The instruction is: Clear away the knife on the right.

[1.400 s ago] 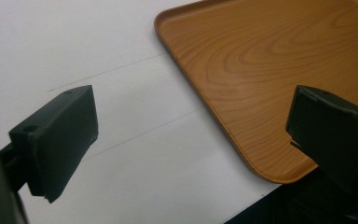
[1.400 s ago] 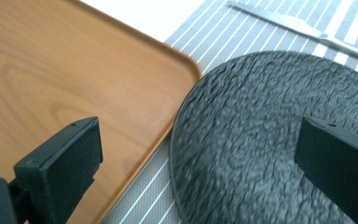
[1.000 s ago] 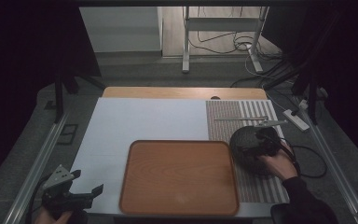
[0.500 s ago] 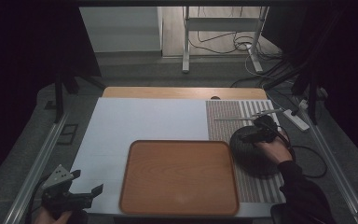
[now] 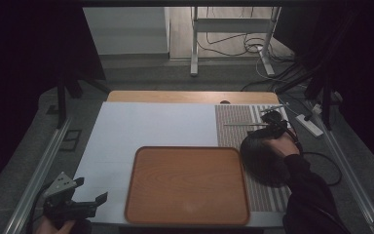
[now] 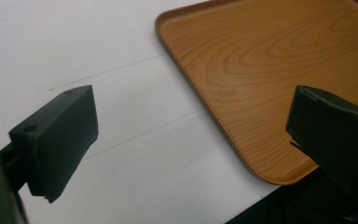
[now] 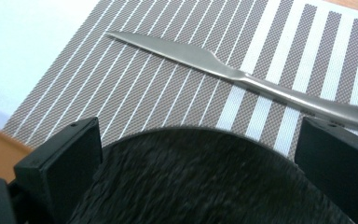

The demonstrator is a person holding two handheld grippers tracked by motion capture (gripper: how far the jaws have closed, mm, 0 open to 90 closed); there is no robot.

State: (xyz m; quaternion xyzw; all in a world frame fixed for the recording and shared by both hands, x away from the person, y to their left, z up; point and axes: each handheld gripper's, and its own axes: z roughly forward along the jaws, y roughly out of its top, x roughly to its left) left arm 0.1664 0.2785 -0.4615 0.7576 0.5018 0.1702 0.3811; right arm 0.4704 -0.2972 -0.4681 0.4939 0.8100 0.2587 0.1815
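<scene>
Desk, near edge to far. Near left corner: left claw (image 5: pixel 90 204), held in a hand low over the white sheet (image 5: pixel 141 126), jaws spread wide with nothing between them; in the left gripper view the near left corner of the tray sits just beyond the jaws. Near edge, centre: wooden tray (image 5: pixel 187 185), rounded corners, raised rim, bare inside, lying flat on the white sheet with its right side reaching the striped placemat (image 5: pixel 238 117). Right side, just beside the tray: dark round plate (image 5: pixel 263 158), rough-textured, resting on the placemat. The right claw (image 5: pixel 271 126) is at the plate's far rim, a hand and dark sleeve behind it; the right gripper view shows its jaws parted wide with the plate's (image 7: pixel 205 182) curved edge rising between them, not clamped. Beyond the plate, toward the far right corner: a steel table knife (image 7: pixel 242 77) lying flat on the placemat, apart from the plate. Far edge: a strip of bare wooden desk (image 5: pixel 175 96).
</scene>
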